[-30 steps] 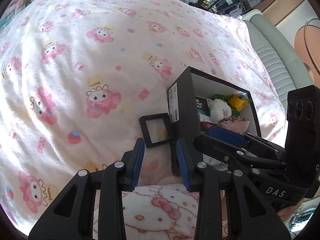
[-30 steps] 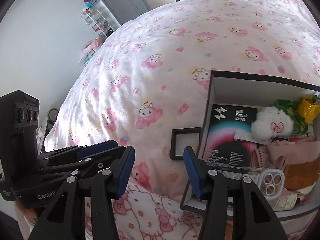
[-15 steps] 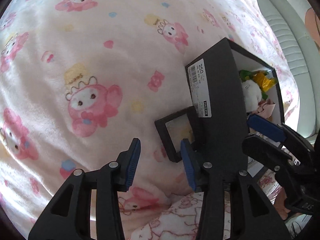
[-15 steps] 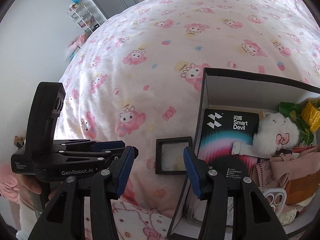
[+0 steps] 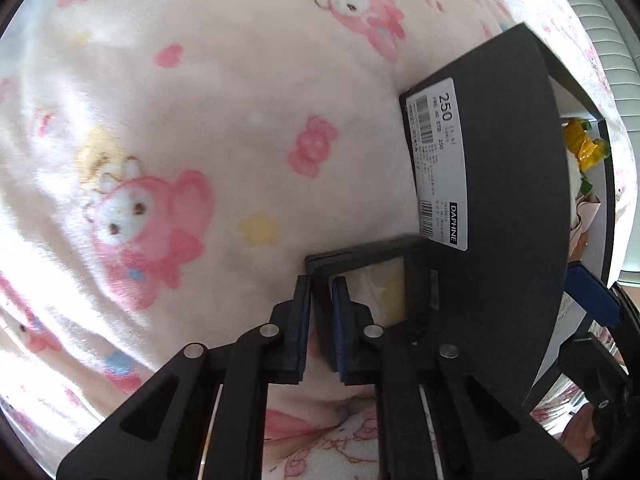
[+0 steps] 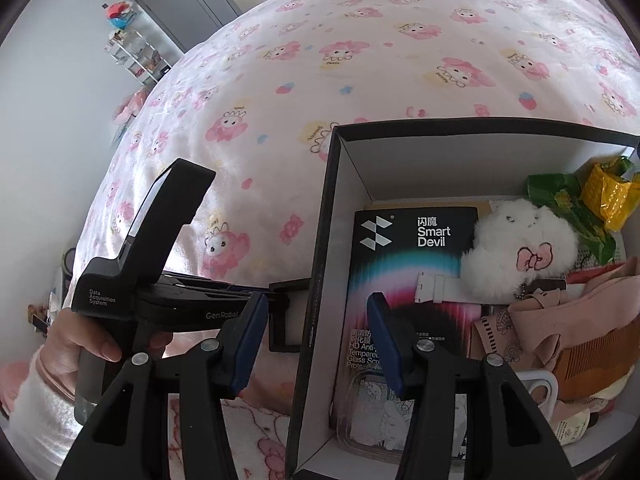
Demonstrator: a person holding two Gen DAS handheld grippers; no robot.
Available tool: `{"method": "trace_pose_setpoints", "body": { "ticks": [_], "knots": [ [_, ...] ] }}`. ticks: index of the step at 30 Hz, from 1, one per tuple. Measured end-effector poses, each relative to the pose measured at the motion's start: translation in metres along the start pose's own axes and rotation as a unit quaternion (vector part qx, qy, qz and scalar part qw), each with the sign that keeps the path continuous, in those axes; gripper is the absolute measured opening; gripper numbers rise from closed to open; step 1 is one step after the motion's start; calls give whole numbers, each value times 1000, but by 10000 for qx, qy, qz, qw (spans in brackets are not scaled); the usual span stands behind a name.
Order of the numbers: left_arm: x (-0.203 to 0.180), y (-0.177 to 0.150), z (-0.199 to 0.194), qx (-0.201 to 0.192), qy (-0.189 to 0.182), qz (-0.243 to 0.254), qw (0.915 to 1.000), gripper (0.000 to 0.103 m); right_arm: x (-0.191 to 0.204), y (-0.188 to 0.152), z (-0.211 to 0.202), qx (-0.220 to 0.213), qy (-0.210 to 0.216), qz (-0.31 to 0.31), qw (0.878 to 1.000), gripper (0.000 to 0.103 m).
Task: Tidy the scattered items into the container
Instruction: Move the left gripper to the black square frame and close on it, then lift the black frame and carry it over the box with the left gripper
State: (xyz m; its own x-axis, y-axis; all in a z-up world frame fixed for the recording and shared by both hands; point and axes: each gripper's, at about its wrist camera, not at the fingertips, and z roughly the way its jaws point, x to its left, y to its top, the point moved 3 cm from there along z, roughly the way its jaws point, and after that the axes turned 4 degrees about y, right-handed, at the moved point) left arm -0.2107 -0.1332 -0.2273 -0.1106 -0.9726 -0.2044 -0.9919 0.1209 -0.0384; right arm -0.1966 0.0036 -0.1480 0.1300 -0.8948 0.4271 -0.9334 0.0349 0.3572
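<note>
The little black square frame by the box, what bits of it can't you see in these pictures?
- Small black square frame, left wrist view: its near edge sits behind the left gripper, whose jaws are closing on its left rim.
- Same frame, right wrist view: the left gripper covers its left side; the black cardboard box wall hides its right side.
- What is inside its pale window: too blurred.

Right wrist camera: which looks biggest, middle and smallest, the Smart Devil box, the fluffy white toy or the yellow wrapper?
1. Smart Devil box, clearly the biggest.
2. Fluffy white toy.
3. Yellow wrapper, smallest, though partly cut off at the picture's edge and lying farther away, so its true size is unsure.
</note>
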Motion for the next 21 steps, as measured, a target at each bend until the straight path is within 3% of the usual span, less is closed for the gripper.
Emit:
{"method": "trace_pose_setpoints", "body": {
  "ticks": [4,7,12,15,17,21],
  "knots": [
    [21,-22,-26,-414,62,-266,9988,8,20,-1,-5,-52,29,-356,9993,48],
    [49,-47,-42,-706,-9,-743,9947,8,41,1,1,19,286,-494,9984,48],
    [97,-77,-45,-880,-786,-1913,9744,14,73,2,41,525,509,-696,9949,48],
    [110,-86,-50,-1006,-762,-2008,9715,24,85,0,65,856,508,-728,9924,48],
    [125,-81,-52,-1008,-604,-2037,9720,25,93,-5,77,1008,380,-886,9902,48],
    [131,-70,-35,-792,-742,-2040,9729,28,90,-6,108,1279,5,-923,9875,48]
  ]
}}
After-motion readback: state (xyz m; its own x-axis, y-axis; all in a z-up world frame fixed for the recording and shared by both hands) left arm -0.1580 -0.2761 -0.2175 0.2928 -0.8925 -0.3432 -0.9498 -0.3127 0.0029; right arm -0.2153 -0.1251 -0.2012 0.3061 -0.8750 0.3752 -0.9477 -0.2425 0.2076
